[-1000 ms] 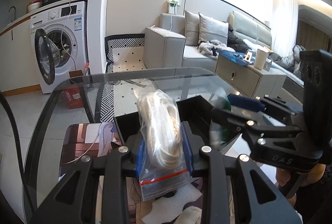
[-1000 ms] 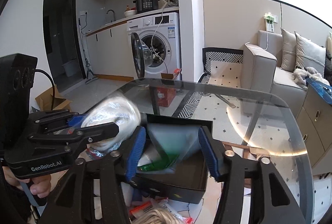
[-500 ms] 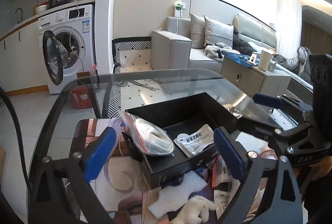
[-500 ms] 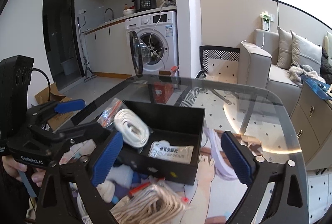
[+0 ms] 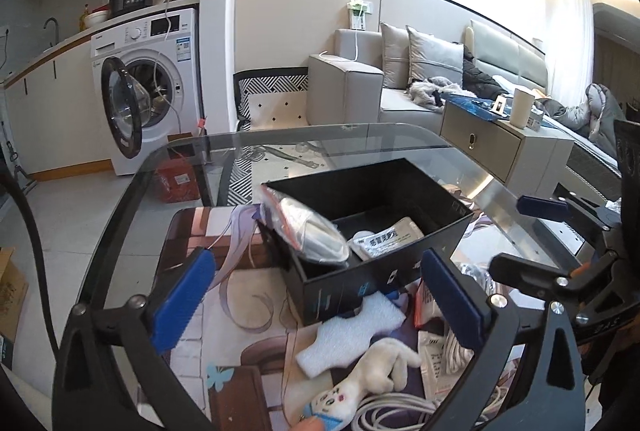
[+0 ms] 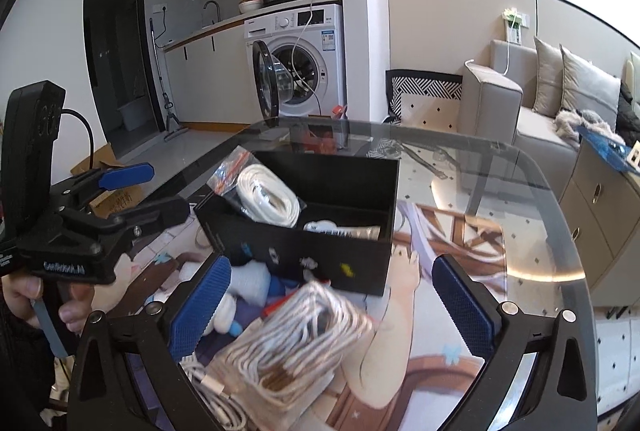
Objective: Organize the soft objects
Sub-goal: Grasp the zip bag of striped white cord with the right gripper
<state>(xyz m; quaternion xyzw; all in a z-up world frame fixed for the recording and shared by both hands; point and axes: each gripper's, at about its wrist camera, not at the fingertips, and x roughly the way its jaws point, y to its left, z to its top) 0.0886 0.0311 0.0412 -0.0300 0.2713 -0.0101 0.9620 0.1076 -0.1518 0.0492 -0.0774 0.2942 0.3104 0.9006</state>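
Left gripper [image 5: 320,295] and right gripper [image 6: 336,299] both spread apart, empty, near black box [image 6: 300,255]; bagged white cord [image 6: 268,197] leaning over box's left wall.

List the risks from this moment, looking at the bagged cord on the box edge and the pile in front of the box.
1. The bagged white cord leans over the black box wall, its zip end outside; it may slide out.
2. Loose cable loops lie under the plush toy; grabbing one might drag the other.
3. Both grippers, left and right, are open and close together; they could collide.
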